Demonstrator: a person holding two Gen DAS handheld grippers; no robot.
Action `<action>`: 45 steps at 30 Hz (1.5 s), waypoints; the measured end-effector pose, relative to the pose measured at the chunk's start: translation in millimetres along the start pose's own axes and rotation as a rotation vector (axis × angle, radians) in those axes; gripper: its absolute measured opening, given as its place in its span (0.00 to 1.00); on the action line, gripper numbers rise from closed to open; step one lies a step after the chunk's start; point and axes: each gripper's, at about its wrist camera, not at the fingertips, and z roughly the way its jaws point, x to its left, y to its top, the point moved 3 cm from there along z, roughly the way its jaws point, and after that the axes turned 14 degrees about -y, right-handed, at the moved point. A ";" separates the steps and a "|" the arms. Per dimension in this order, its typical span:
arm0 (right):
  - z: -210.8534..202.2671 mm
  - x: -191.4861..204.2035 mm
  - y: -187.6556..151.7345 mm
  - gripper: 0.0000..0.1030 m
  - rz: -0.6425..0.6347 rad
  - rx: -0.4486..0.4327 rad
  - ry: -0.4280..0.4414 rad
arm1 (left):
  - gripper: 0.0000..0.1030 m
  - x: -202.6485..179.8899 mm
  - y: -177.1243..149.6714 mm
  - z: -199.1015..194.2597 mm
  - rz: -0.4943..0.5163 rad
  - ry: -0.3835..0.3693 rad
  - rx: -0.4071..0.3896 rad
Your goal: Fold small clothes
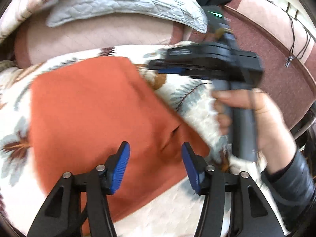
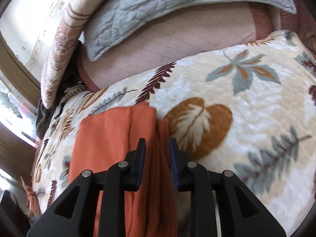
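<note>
An orange garment (image 1: 94, 106) lies folded flat on a leaf-patterned fleece blanket (image 1: 189, 96). My left gripper (image 1: 156, 156) is open and empty, just above the garment's near edge. In the left wrist view the right gripper (image 1: 156, 67) is held by a hand (image 1: 262, 122) at the garment's right edge. In the right wrist view my right gripper (image 2: 157, 148) has its jaws partly closed with a fold of the orange garment (image 2: 110, 144) between them; I cannot tell whether the pads press it.
The blanket (image 2: 237, 102) covers a bed. A grey quilted pillow (image 1: 126, 2) and a pink quilted cover (image 1: 98, 33) lie behind it. A maroon bed edge (image 1: 276, 63) runs along the right. A window (image 2: 11, 102) is at the left.
</note>
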 end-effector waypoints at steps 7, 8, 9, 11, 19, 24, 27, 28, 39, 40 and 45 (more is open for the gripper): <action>-55.6 2.3 -66.2 0.43 0.013 0.055 0.041 | 0.58 64.0 -52.6 -61.8 -0.063 0.144 -0.020; -58.6 2.0 -74.7 0.44 0.027 0.068 0.045 | 0.58 70.2 -56.6 -64.4 -0.084 0.149 -0.027; -61.1 2.1 -82.9 0.44 0.040 0.082 0.052 | 0.58 70.2 -63.4 -75.7 -0.095 0.149 -0.033; -63.7 3.7 -99.0 0.44 0.069 0.104 0.069 | 0.58 79.7 -70.7 -82.5 -0.143 0.135 -0.052; -29.7 34.3 -123.4 0.40 0.069 0.162 0.035 | 0.59 86.8 -79.1 -73.0 -0.228 0.099 -0.048; -47.3 38.5 -114.0 0.09 0.051 0.069 -0.005 | 0.58 83.8 -74.1 -79.6 -0.195 0.110 -0.061; -72.0 31.5 -108.8 0.08 0.059 0.003 0.003 | 0.58 82.1 -71.9 -84.7 -0.176 0.118 -0.068; -75.1 28.9 -109.4 0.08 0.059 -0.005 -0.004 | 0.58 81.8 -72.3 -83.3 -0.173 0.115 -0.064; -50.6 11.0 -123.7 0.32 0.059 0.059 -0.115 | 0.58 86.8 -87.6 -64.4 -0.172 0.131 -0.002; -58.7 11.4 -119.1 0.39 0.044 0.027 -0.144 | 0.58 87.1 -85.4 -68.2 -0.164 0.141 -0.014; -55.1 5.0 -109.0 0.56 0.030 0.017 -0.180 | 0.59 95.6 -74.5 -70.7 -0.190 0.139 -0.034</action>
